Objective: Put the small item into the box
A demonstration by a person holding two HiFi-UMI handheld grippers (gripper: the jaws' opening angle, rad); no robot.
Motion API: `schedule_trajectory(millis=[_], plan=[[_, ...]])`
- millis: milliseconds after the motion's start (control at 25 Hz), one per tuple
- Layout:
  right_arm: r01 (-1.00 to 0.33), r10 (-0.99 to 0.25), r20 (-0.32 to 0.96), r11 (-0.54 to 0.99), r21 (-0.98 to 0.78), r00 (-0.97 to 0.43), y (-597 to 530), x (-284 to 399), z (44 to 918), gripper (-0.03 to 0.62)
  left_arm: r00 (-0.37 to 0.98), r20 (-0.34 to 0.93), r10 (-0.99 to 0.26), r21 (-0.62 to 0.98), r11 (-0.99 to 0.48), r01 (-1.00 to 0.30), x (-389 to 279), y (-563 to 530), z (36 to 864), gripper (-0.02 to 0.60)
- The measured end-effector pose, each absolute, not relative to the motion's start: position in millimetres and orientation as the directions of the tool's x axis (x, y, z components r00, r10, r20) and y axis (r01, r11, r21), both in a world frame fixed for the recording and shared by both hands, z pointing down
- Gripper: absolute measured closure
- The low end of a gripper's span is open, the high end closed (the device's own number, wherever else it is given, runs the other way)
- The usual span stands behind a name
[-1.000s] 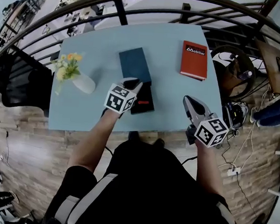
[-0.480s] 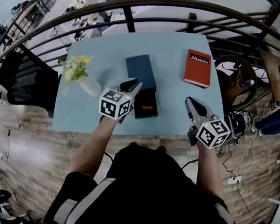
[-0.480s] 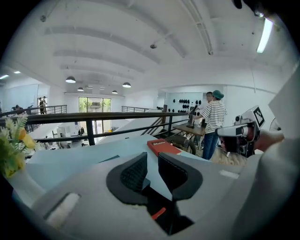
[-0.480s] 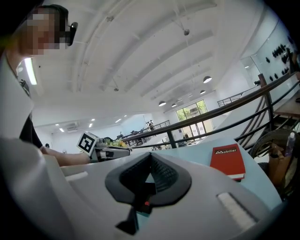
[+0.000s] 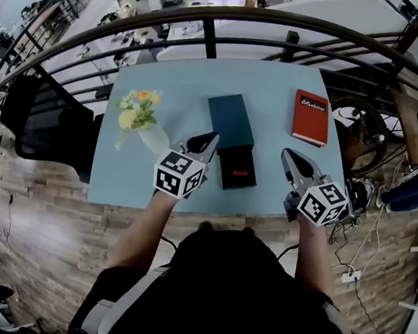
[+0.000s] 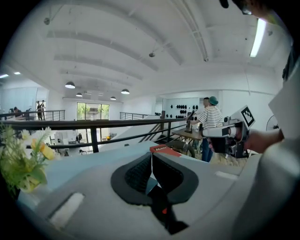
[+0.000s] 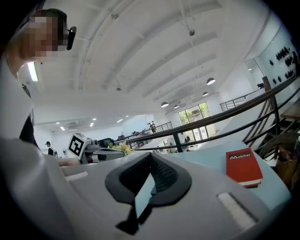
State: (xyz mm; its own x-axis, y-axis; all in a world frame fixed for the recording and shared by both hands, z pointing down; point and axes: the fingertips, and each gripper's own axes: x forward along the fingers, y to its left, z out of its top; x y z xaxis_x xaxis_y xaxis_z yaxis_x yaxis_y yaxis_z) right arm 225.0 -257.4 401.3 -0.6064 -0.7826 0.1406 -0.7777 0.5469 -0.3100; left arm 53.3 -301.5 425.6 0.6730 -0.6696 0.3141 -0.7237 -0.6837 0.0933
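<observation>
A black box [image 5: 236,168] lies open on the light blue table [image 5: 273,81], with a small red item [image 5: 243,174] in it. A dark teal lid [image 5: 231,120] lies just behind it. My left gripper [image 5: 211,137] is shut and empty, its tip just left of the box. In the left gripper view the box and a red spot [image 6: 164,211] show through the gap under the closed tips [image 6: 151,155]. My right gripper [image 5: 288,154] hovers to the right of the box, shut on nothing, its tips [image 7: 151,155] meeting.
A red book [image 5: 311,118] lies at the table's back right. A white vase of yellow flowers [image 5: 144,121] stands at the left. A dark railing [image 5: 206,18] runs behind the table. A black chair [image 5: 46,125] stands left of it.
The head view has shifted, so the table sits further right in the picture. My left gripper's tip was over the box and is now beside its left edge. The right gripper holds its place.
</observation>
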Motion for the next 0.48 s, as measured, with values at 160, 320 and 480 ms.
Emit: schedule_trajectory(millis=[160, 320, 480], plan=[[-0.780, -0.779, 0.146, 0.558, -0.283, -0.610, -256.9, 197.0, 397.6, 0.594, 0.682, 0.235, -0.692, 0.074, -0.687, -0.723, 43.1, -294.7, 398.7, 0.577], [-0.778, -0.776, 0.138, 0.570, -0.265, -0.616, -252.5, 188.3, 395.4, 0.592, 0.685, 0.171, -0.708, 0.104, -0.679, -0.727, 37.3, -293.5, 385.2, 0.575], [-0.780, -0.784, 0.111, 0.571, -0.258, -0.611, -252.8, 196.1, 387.6, 0.593, 0.708, 0.137, -0.692, 0.146, -0.693, -0.706, 36.0, -297.9, 382.2, 0.575]])
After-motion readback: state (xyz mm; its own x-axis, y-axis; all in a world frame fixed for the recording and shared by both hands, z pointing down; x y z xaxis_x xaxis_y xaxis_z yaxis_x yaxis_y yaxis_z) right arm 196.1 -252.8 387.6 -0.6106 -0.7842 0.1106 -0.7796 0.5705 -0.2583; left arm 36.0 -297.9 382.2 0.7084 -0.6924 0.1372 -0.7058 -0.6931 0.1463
